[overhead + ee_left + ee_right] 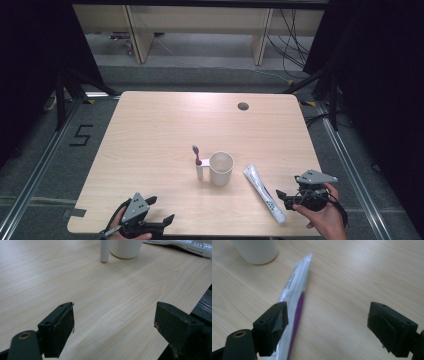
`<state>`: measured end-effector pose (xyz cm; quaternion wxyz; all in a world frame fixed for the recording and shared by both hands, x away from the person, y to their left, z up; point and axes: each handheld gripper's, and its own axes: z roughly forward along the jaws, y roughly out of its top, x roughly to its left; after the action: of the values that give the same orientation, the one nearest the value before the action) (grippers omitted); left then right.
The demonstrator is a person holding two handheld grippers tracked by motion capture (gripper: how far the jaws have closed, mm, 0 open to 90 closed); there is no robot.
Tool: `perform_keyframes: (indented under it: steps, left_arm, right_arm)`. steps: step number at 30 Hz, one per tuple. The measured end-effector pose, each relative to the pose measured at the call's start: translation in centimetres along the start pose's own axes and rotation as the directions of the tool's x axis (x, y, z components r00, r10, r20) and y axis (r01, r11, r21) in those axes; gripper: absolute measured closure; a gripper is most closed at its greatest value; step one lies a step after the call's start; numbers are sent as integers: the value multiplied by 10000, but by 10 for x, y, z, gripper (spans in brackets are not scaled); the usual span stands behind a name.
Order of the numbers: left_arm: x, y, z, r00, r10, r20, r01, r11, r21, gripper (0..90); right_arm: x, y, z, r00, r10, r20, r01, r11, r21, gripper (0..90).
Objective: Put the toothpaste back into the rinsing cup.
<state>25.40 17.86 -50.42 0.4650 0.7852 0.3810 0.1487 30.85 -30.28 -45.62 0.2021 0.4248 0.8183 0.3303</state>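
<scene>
Toothpaste tube (263,192) lies flat on the desk (150,125), long axis running from beside the white cup (221,168) toward the near edge. The right gripper (286,197) is much the nearer, its fingers wide apart and empty, the tube just under its one finger (272,322). The left gripper (160,222) is open too, holding nothing, well apart from the tube.

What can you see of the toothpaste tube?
The toothpaste tube is white, soft-looking plastic with dark print and a purple stripe along one side. It lies flat on the table, angled, flat crimped end toward the white cup without touching it. The right gripper sits beside it, jaws open, one over its edge.
</scene>
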Motion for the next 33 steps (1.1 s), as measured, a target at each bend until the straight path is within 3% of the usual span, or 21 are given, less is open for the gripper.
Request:
perform_keyframes:
  steps: [4, 5, 7, 11, 13, 14, 16, 17, 19, 23, 24, 26, 27, 29, 32, 33]
  left_arm:
    - [0, 0, 0, 10000, -29, 9, 29, 10000, 54, 158]
    - [0, -1, 1, 10000, -48, -7, 48, 10000, 45, 158]
    - [-1, -1, 1, 10000, -1, 6, 1, 9999, 163, 159]
    - [-2, -1, 2, 10000, -55, 18, 54, 9999, 122, 159]
    - [-2, -1, 2, 10000, -44, 12, 44, 9999, 127, 158]
    - [-2, -1, 2, 10000, -33, 16, 33, 9999, 131, 158]
    - [-2, -1, 2, 10000, 24, 12, -24, 9998, 172, 158]
    - [-2, -1, 2, 10000, -31, 17, 31, 9999, 161, 159]
    - [-3, -2, 2, 10000, -1, 42, 0, 9997, 238, 158]
    - [-3, -1, 3, 9999, 117, 119, -121, 9995, 281, 159]
    - [-4, -2, 3, 9999, 56, 87, -58, 9997, 237, 159]
    - [-4, -1, 3, 9999, 49, 105, -52, 9997, 220, 159]
    - [-3, -1, 3, 9999, 77, 95, -79, 9997, 233, 159]
    - [-4, -2, 3, 9999, 87, 98, -90, 9997, 248, 159]
    - [-3, -1, 4, 9999, 102, 124, -105, 9996, 255, 159]
    - [-3, -2, 4, 9999, 83, 149, -86, 9997, 221, 159]
  right_arm:
    - [11, 5, 2, 9994, 144, -306, -127, 9983, 566, 190]
    - [12, 7, 4, 9991, -76, -416, 101, 9981, 604, 193]
    - [20, 10, 7, 9989, 23, -467, 12, 9973, 738, 204]
    - [26, 17, 15, 9968, -474, -640, 536, 9936, 994, 233]
    - [27, 20, 21, 9960, -563, -699, 646, 9903, 1232, 244]
    - [31, 22, 26, 9961, -348, -813, 469, 9873, 1517, 264]
    - [30, 21, 29, 9950, -563, -822, 685, 9858, 1534, 270]
    - [32, 21, 31, 9958, -346, -849, 489, 9837, 1731, 273]
    - [33, 22, 34, 9962, -357, -798, 502, 9808, 1883, 294]
    - [35, 24, 41, 9933, -744, -884, 906, 9762, 1972, 338]
    - [35, 24, 44, 9924, -968, -760, 1090, 9780, 1780, 350]
    - [38, 26, 46, 9942, -734, -782, 884, 9738, 2096, 356]
    - [37, 26, 49, 9926, -988, -706, 1108, 9749, 1930, 372]
    - [37, 27, 52, 9899, -1112, -875, 1282, 9662, 2235, 383]
    - [39, 27, 56, 9927, -891, -816, 1061, 9659, 2360, 398]
    - [38, 28, 56, 9908, -1010, -898, 1210, 9589, 2566, 406]
